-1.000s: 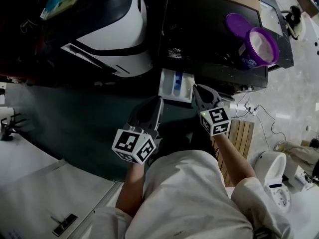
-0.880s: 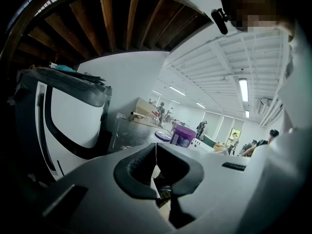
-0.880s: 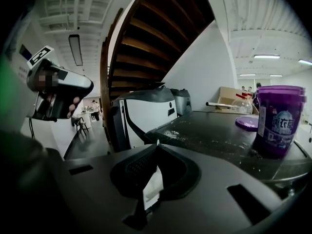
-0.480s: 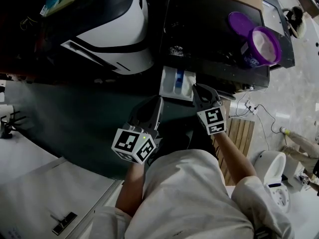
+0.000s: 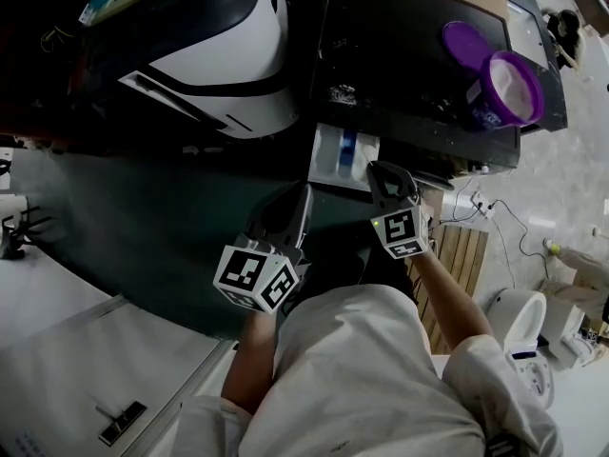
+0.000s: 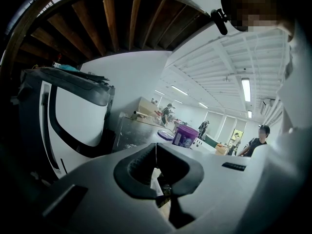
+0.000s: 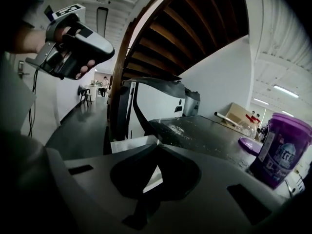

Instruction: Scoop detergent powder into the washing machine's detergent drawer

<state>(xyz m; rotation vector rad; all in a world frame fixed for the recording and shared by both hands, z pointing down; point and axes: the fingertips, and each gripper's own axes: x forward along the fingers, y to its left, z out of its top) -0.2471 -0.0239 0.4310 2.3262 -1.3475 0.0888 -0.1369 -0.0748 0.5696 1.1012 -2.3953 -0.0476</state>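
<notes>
With the detergent drawer (image 5: 340, 152) pulled out and the powder tub (image 5: 509, 89) open atop the washer, scooping seemed not yet begun: left gripper (image 5: 301, 194) and right gripper (image 5: 381, 169) both had fingers clenched on nothing.

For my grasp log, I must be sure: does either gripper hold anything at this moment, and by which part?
Nothing is held. The left gripper and the right gripper each have their jaws shut tip to tip, with nothing between them.
</notes>
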